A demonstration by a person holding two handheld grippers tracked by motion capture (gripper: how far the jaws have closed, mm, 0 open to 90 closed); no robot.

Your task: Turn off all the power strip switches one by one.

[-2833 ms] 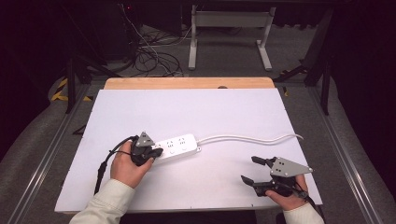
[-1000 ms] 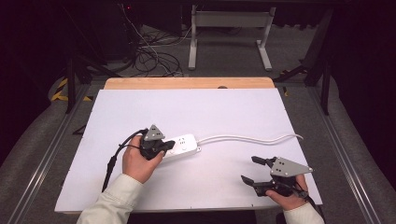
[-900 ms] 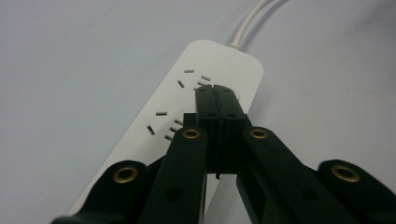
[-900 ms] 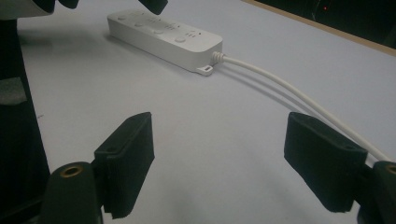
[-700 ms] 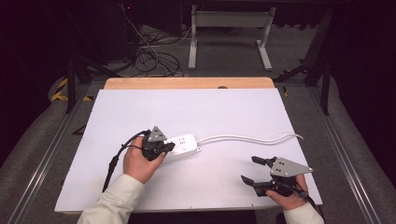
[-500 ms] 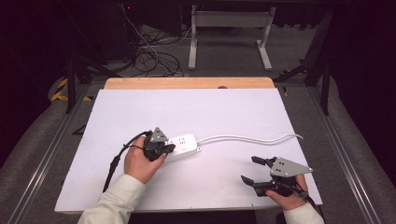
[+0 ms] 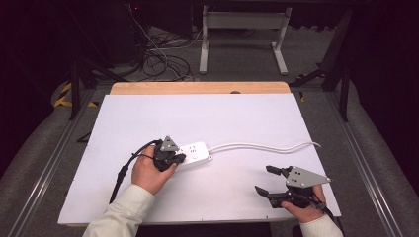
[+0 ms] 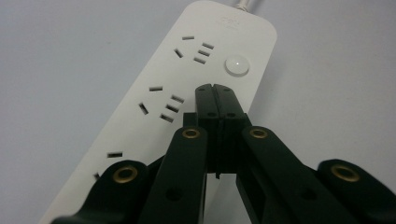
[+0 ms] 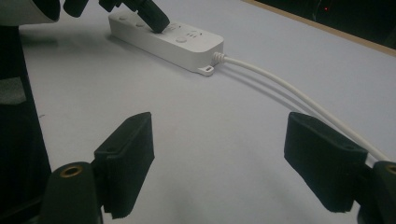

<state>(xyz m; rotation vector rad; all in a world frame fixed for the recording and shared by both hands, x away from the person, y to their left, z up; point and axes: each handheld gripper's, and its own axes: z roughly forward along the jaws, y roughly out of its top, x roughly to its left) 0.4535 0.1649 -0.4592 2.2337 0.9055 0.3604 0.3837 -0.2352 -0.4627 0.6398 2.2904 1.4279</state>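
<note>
A white power strip (image 7: 196,152) lies left of the table's middle, and its white cord (image 7: 262,146) runs off to the right. My left gripper (image 7: 174,159) is shut and empty, hovering over the strip's left part. In the left gripper view its closed tips (image 8: 215,88) sit just short of the round button (image 8: 236,65), above the strip's (image 8: 140,126) sockets; I cannot tell whether they touch it. My right gripper (image 7: 263,179) rests open near the front right edge, well clear of the strip. The right gripper view has its wide-apart jaws (image 9: 233,158) facing the strip (image 9: 191,44) and cord (image 9: 280,88).
The white tabletop (image 7: 237,118) has a wooden strip (image 7: 197,88) along its far edge. A black cable (image 7: 123,170) trails from my left gripper toward the front left. Beyond the table, loose cables (image 7: 163,59) and a metal stand (image 7: 242,29) sit on the floor.
My left gripper has slid right along the power strip since the earliest frame, with little movement in the last second. The right gripper has stayed put.
</note>
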